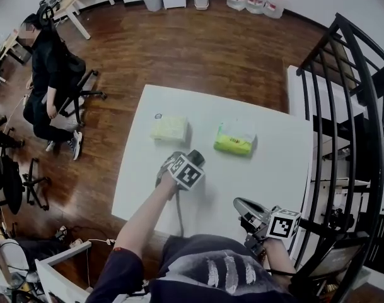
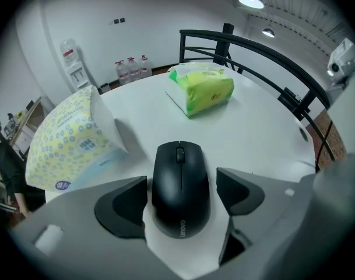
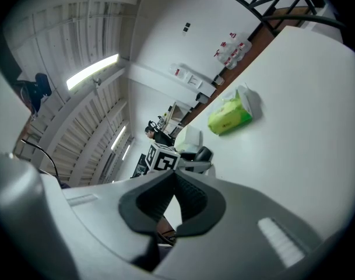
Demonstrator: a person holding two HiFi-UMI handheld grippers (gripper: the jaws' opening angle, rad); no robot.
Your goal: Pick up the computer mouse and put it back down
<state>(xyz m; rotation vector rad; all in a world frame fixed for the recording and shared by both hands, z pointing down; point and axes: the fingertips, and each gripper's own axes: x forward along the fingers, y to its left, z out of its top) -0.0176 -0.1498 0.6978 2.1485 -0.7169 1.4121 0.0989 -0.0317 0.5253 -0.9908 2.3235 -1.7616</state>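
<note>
A black computer mouse [image 2: 180,174] lies flat on the white table [image 1: 273,163]. My left gripper [image 2: 180,184] points steeply down over it, a jaw on each side. A thin strip of table shows between each pad and the mouse, so the jaws are open around it. In the head view the left gripper [image 1: 171,169] and its marker cube hide the mouse. My right gripper [image 1: 242,207] hovers near the table's front right edge. Its pads meet at the tips with nothing between them, as the right gripper [image 3: 176,177] view shows.
A yellow-patterned tissue pack [image 1: 170,129] lies just beyond the left gripper, and a green wipes pack [image 1: 235,139] lies to its right. A black railing [image 1: 343,106] stands past the table's right side. A person [image 1: 50,74] sits far left.
</note>
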